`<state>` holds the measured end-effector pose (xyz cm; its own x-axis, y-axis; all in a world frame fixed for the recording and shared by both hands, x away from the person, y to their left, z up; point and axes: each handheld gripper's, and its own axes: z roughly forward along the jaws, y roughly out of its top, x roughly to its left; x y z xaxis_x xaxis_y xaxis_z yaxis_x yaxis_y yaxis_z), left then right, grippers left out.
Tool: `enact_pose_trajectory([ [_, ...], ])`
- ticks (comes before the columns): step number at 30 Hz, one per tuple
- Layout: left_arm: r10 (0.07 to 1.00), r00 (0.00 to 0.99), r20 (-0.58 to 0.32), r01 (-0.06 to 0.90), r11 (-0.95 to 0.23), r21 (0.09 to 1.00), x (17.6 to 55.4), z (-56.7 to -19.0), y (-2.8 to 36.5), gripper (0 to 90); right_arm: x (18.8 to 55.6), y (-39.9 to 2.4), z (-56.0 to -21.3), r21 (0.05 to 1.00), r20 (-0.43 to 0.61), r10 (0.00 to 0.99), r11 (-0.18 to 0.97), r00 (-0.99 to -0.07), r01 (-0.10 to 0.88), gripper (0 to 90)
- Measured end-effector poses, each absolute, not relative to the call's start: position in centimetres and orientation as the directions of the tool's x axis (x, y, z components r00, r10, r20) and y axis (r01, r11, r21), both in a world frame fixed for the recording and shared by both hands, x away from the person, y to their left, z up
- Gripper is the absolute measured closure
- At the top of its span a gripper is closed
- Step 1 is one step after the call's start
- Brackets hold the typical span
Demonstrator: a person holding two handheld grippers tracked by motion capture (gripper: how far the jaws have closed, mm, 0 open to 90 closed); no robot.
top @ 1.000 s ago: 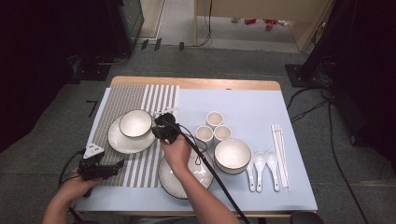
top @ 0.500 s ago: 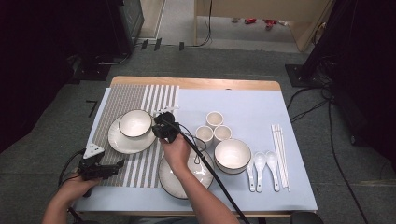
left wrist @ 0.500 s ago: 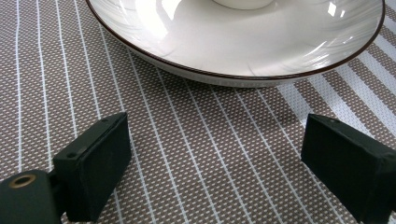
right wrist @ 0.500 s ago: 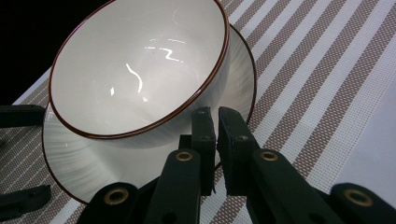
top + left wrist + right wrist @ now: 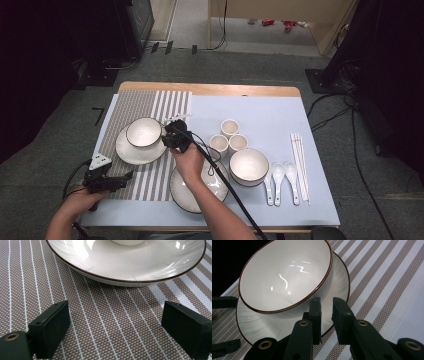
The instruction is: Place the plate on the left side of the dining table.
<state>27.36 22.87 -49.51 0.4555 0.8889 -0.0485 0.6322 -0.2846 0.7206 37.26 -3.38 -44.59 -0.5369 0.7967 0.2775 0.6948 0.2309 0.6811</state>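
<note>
Jaws of the right gripper (image 5: 326,305) have just been opening slightly, nothing between them, beside the bowl (image 5: 284,277) at upper left: apparently releasing it onto the plate (image 5: 340,288).

Looks like a lab recording setup: lone desk (image 5: 210,90) on grey carpet (image 5: 60,150), loose cables (image 5: 345,115) across floor, dark equipment stands (image 5: 125,25) around, staged tableware.

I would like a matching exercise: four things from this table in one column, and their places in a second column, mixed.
Things:
1. bowl
2. chopsticks
3. spoons
4. cups

Places:
A. at the far right of the blue cloth
B. on a plate on the striped mat
C. between the large bowl and the chopsticks
D. mid-table, three together

Pairs: 1-B, 2-A, 3-C, 4-D
</note>
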Motion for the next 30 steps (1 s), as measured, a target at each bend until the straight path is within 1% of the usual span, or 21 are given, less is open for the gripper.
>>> enact_pose_trajectory([
  [3, 0.889, 0.455, -0.048, 0.631, -0.284, 0.722, 27.4, -49.5, 22.9, 8.5, 37.3, -3.7, -44.3, 0.685, 0.278, 0.8, 0.222, -0.532, 0.693, 71.0],
  [6, 0.889, 0.456, -0.048, 0.632, -0.285, 0.721, 27.4, -49.5, 22.9, 8.5, 37.3, -3.8, -44.2, 0.686, 0.28, 0.801, 0.219, -0.529, 0.694, 69.4],
  [9, 0.889, 0.456, -0.048, 0.632, -0.286, 0.72, 27.4, -49.5, 22.9, 8.5, 37.3, -4.0, -43.9, 0.694, 0.27, 0.8, 0.223, -0.535, 0.684, 64.7],
  [10, 0.888, 0.456, -0.048, 0.632, -0.286, 0.72, 27.4, -49.5, 22.9, 8.5, 37.3, -4.2, -43.7, 0.694, 0.272, 0.803, 0.219, -0.531, 0.686, 61.1],
  [13, 0.888, 0.456, -0.05, 0.632, -0.284, 0.721, 27.4, -49.5, 22.9, 8.5, 37.3, -4.5, -43.5, 0.69, 0.274, 0.802, 0.22, -0.53, 0.69, 57.3],
  [18, 0.888, 0.456, -0.051, 0.632, -0.283, 0.721, 27.4, -49.5, 22.9, 8.5, 36.9, -5.1, -42.7, 0.695, 0.286, 0.804, 0.2, -0.521, 0.691, 54.3],
  [22, 0.888, 0.456, -0.051, 0.632, -0.284, 0.721, 27.4, -49.5, 22.9, 8.5, 36.5, -5.3, -42.2, 0.707, 0.247, 0.824, 0.207, -0.51, 0.677, 50.7],
  [30, 0.888, 0.457, -0.051, 0.633, -0.284, 0.721, 27.4, -49.5, 22.9, 8.5, 35.4, -5.9, -41.4, 0.721, 0.237, 0.82, 0.211, -0.52, 0.66, 46.4],
])
